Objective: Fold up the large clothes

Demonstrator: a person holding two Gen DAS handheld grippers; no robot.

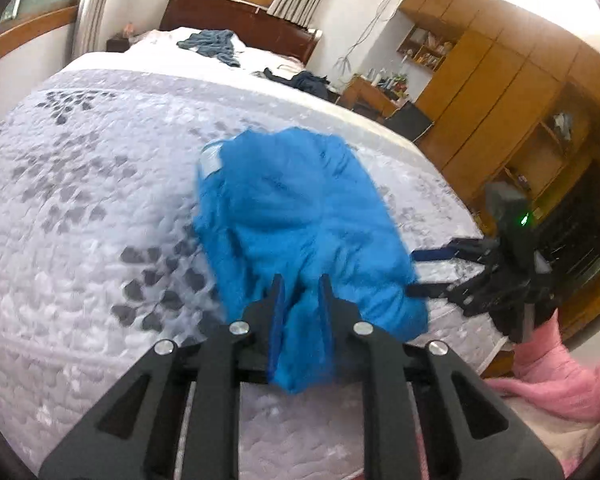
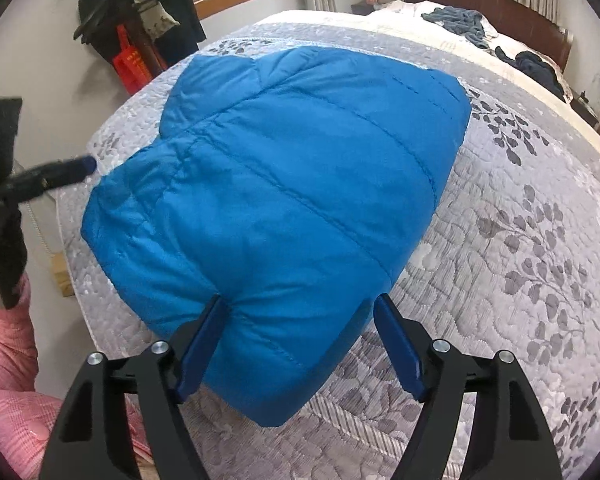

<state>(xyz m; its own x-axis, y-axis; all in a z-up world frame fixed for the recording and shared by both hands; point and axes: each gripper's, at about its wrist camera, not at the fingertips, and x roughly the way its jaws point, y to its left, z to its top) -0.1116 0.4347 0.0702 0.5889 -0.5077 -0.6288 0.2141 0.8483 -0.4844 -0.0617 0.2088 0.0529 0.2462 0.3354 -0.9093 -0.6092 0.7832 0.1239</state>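
The blue puffer jacket lies bundled on the grey leaf-patterned quilt of the bed, near the bed's foot edge, its long axis running from that edge toward the headboard and straight ahead of both grippers. The left gripper is clamped on a bunched fold at the jacket's near end, while the right gripper has its jaws spread wide astride the jacket's near hem, one pad against the cloth, not yet pinching. Both sit at the near end, so the next fold probably runs toward the headboard.
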